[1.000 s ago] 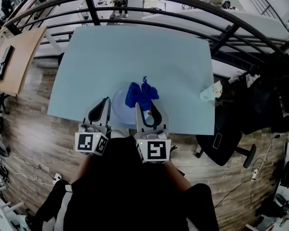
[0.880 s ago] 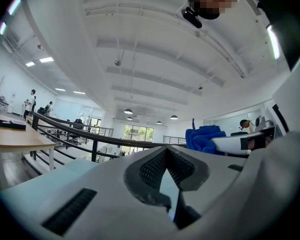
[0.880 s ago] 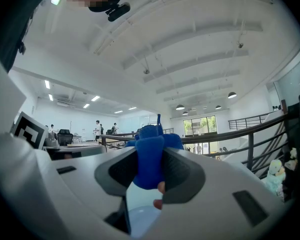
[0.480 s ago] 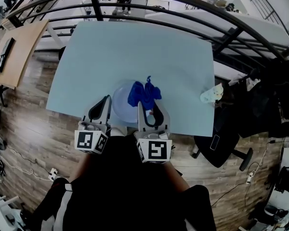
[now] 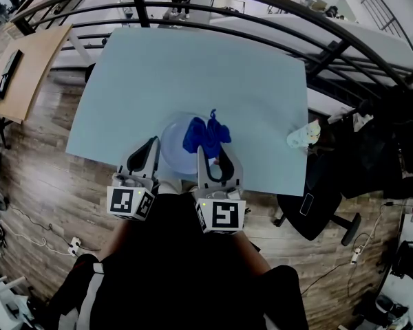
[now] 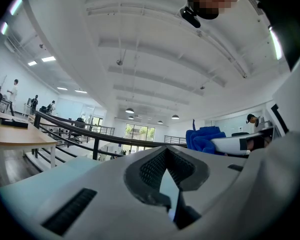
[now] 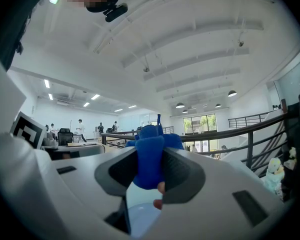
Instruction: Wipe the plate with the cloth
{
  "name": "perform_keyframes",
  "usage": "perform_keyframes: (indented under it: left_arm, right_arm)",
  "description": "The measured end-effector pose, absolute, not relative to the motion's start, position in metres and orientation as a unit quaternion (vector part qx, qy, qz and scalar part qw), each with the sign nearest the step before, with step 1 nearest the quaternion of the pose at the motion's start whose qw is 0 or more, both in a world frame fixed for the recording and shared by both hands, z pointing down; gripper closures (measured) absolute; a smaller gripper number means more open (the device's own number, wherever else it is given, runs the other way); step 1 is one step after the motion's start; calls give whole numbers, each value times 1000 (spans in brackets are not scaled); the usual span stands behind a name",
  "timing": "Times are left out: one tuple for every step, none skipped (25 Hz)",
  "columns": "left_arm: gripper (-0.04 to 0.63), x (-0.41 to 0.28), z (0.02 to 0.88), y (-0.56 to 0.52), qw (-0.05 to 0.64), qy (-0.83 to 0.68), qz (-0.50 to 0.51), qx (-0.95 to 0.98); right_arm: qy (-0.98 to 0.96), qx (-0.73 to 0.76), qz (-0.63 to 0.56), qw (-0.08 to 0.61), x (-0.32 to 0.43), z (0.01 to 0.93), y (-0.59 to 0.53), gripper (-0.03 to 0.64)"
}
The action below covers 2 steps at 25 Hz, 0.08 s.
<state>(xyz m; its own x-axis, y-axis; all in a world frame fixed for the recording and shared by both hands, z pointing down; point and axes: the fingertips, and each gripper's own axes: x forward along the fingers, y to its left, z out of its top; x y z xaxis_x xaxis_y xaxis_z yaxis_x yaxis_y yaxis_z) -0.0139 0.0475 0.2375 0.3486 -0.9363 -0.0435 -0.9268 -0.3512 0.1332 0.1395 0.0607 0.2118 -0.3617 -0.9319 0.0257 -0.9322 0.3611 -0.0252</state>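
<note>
Since little moved, right gripper (image 5: pixel 210 151): still clamped cloth (image 5: pixel 205 133) over plate (image 5: pixel 172 141)
Left gripper (image 5: pixel 151 147): still pinched plate's left rim

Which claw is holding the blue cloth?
The right claw: the blue cloth is pinched in it. The left claw pinches the plate instead.

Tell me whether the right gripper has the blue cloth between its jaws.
Yes, the right gripper view shows the blue cloth pinched between the two jaws of the right gripper.
</note>
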Motion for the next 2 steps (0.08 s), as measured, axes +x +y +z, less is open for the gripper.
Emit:
perform_keyframes:
  left_arm:
    - [594,-12,237,48,43,-568,-56,820]
    - [594,-10,237,48,43,-567,-57,820]
  right_arm:
    - [-825,565,18,3,141,212,61,499]
    - [-825,565,18,3,143,212,61,499]
